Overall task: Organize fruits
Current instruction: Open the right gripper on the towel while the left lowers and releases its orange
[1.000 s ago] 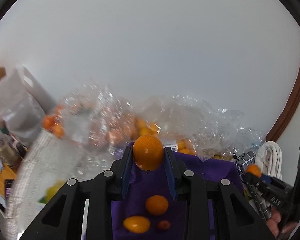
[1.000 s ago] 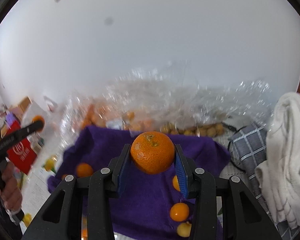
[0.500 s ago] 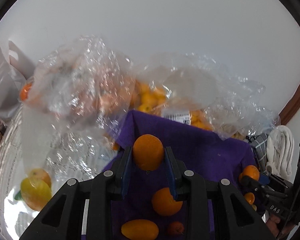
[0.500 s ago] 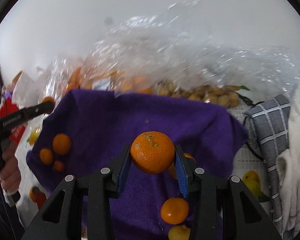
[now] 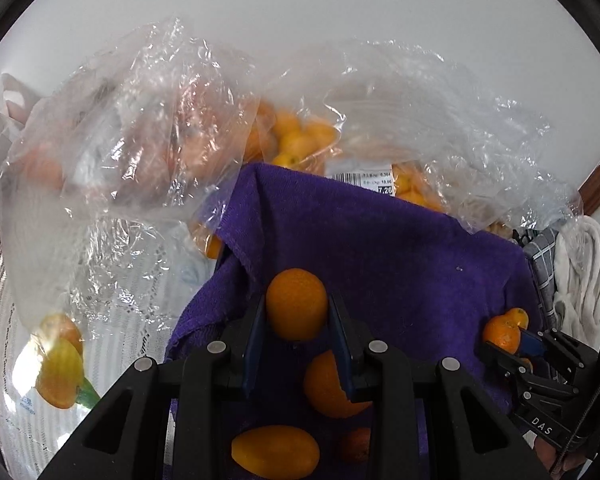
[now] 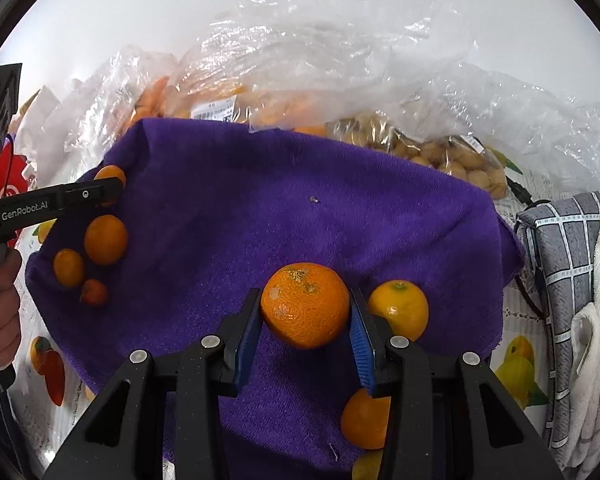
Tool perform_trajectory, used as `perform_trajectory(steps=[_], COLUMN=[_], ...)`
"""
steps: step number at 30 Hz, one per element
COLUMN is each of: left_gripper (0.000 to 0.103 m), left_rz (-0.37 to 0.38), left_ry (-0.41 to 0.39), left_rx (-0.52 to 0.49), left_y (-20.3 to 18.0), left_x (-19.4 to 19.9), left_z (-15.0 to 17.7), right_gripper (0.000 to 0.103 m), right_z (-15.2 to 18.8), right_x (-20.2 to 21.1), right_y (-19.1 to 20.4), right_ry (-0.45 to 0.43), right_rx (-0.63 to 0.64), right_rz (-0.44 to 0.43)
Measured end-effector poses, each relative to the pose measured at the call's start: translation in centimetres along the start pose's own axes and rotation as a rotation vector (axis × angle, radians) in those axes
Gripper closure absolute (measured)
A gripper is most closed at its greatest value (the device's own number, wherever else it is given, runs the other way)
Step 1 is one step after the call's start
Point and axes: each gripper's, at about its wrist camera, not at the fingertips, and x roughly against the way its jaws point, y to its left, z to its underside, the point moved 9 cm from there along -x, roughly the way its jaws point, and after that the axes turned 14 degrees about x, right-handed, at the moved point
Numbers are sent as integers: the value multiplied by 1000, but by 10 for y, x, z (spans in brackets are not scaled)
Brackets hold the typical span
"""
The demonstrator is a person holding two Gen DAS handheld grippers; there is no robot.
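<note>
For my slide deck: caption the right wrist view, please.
Right gripper holds a mandarin above a purple towel strewn with small citrus.

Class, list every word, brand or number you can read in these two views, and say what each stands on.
"GenRobot.AI": side of the left gripper.
"DAS": body of the right gripper.
"7.26": price label on the clear plastic bag; its smaller print is blurred.
Second bag label: unreadable.

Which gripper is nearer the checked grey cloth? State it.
Right. The right gripper holds its mandarin beside the checked grey cloth; the left gripper is across the purple towel.
</note>
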Motion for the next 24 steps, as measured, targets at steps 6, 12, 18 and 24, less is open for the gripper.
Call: perform_trajectory(steps=[6,12,18,24], left_gripper=[73,73,73,73], left_rz=[-19,-40,-41,-40], left_ry=[24,28,30,31], left_rx=[-1,-11,-13,-15], left_y=[2,1,1,0], left_x=[-8,-11,-11,-11], left_z=[5,8,6,7], right_gripper=[61,54,46,44], right_z=[2,-3,-7,-8], right_x=[-4,0,12,23], right_y=[-2,-1,5,-2], right_ry=[12,2,-19,-54], right_rx=[-9,4,55,25], right_rz=[-2,5,21,11])
